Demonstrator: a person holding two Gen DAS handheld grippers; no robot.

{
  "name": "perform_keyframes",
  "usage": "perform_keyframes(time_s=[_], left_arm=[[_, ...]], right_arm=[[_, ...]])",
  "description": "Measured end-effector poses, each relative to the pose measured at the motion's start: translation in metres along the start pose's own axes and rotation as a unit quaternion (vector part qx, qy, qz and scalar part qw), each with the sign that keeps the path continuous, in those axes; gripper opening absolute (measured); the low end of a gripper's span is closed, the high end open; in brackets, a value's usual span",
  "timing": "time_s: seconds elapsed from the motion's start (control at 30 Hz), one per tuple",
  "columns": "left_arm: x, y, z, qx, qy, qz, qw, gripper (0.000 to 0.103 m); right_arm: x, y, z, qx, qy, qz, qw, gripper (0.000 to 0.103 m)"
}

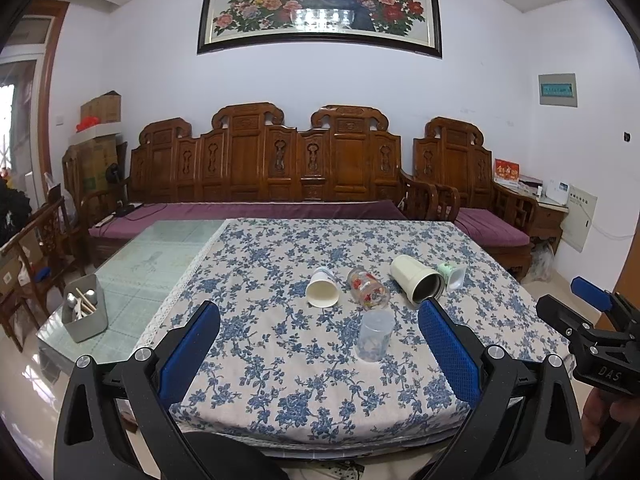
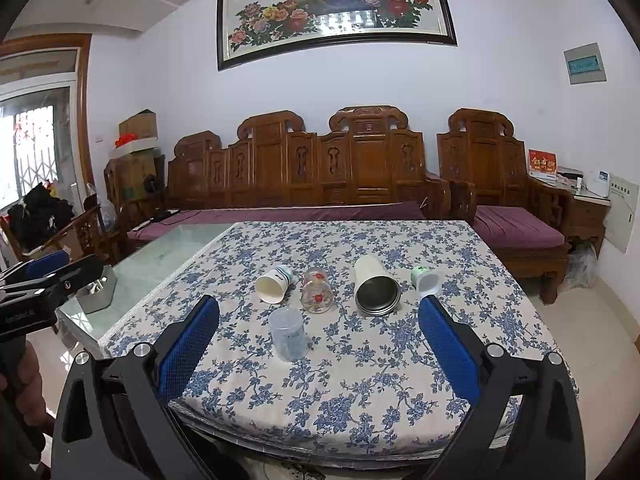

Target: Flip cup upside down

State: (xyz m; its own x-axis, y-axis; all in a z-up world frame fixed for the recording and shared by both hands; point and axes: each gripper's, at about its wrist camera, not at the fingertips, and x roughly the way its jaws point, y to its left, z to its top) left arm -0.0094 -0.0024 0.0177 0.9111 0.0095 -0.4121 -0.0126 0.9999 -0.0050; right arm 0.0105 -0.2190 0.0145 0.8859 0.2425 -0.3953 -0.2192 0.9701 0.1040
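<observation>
I hold both grippers back at the near edge of the tabletop [image 2: 400,400], which is covered with a blue-flowered cloth, so that all the cups stay in view before I commit to one. My left gripper [image 1: 319,350] is spread wide with nothing between its blue pads, and my right gripper [image 2: 319,346] is equally released and empty.

The clear plastic cup [image 2: 288,334] stands nearest to me, alone in front of the row; I cannot tell for certain whether its mouth faces up or down. Behind it four cups lie on their sides with mouths toward me: a white paper cup [image 2: 273,285], a flower-printed glass [image 2: 317,290], a tall cream tumbler with a dark steel interior [image 2: 375,285] and a small green-and-white cup [image 2: 426,280]. Lying this way, I judge each needs a grasp across its wall and a turn to set it mouth down.
</observation>
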Motion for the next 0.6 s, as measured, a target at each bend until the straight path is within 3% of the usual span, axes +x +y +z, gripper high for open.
perform_keyframes(time_s=[0.6], left_arm=[[0.0007, -0.0034, -0.0003, -0.001, -0.001, 0.000, 1.0000, 0.096]], right_arm=[[-0.0005, 0.0000, -0.0002, 0.000, 0.000, -0.001, 1.000, 0.100]])
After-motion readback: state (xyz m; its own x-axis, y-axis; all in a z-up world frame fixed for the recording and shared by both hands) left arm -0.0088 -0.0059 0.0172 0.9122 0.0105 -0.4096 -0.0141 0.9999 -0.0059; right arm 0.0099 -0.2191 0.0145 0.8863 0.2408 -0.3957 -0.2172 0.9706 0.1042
